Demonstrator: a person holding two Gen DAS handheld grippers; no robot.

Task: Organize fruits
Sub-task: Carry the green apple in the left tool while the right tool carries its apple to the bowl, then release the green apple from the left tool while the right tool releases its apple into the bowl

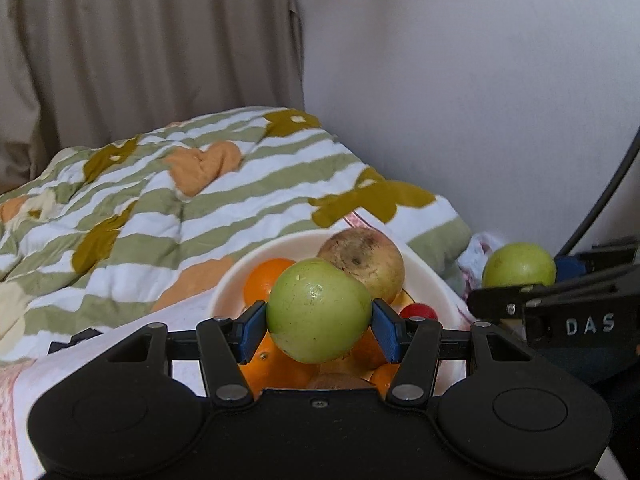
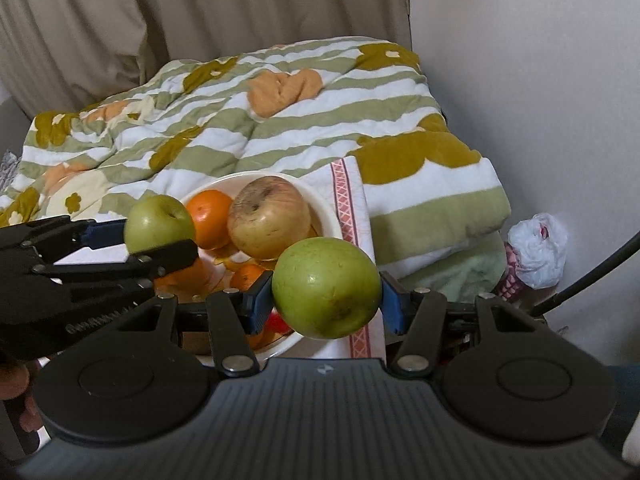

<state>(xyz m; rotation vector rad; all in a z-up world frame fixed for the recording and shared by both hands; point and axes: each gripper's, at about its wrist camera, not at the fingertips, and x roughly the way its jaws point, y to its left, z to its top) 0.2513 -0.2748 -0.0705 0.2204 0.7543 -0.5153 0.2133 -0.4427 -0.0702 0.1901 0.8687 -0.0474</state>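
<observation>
My left gripper point(image 1: 319, 322) has its blue pads point(image 1: 253, 332) pressed against the sides of a round green apple point(image 1: 318, 311), lifted above the cream-white round bowl point(image 1: 430, 276). My right gripper point(image 2: 326, 300) is likewise clamped on a second round green apple point(image 2: 326, 288), which hangs over the bowl's near right rim; from the left wrist view that same fruit sits off to the right, beyond the bowl. Inside the bowl lie a large blotchy yellow-brown apple point(image 2: 270, 216), a smooth orange citrus fruit point(image 2: 210, 218) beside it on the left, more orange pieces lower down, and a small shiny red round fruit point(image 1: 418, 312). The bowl rests on a white cloth with a pink patterned border point(image 2: 346, 204). Behind it is a rumpled quilt with green and white stripes and olive and orange flower shapes point(image 2: 280, 128), backed by a beige curtain point(image 2: 200, 8). A crumpled white plastic bag point(image 2: 538, 250) lies to the right by the pale wall.
</observation>
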